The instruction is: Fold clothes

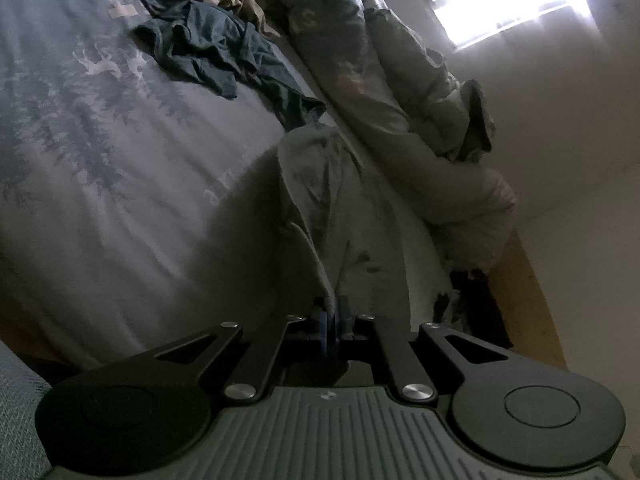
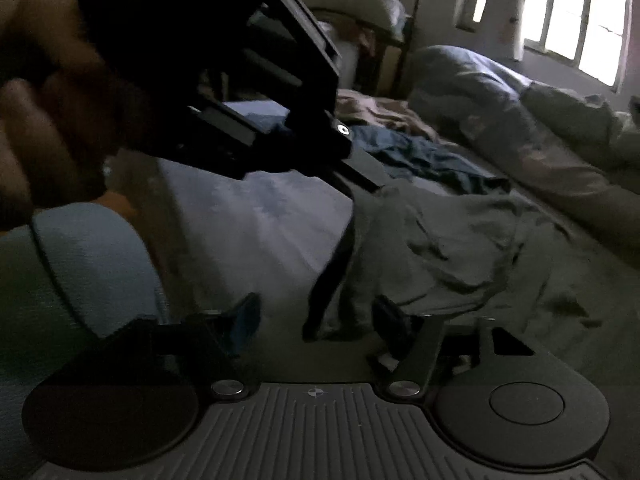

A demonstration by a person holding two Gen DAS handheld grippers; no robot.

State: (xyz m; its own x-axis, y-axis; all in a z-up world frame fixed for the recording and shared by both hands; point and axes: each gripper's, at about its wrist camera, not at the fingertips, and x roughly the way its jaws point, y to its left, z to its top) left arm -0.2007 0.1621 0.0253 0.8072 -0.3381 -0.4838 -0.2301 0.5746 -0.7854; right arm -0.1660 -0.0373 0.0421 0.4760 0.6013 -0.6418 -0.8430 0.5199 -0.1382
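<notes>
Left gripper pinching the grey garment, right gripper wide open beside it

The left gripper point(image 1: 331, 320), bottom centre of its view, is closed on an edge of the grey garment point(image 1: 320, 200), which trails up the frame over the bed sheet point(image 1: 100, 140). The right gripper point(image 2: 316, 320) stands spread and empty, a hanging corner between its fingers. The cloth looks light, limp and crumpled; I judge hems or corners the best hold. A blue garment point(image 1: 208, 52) lies upper left.
</notes>
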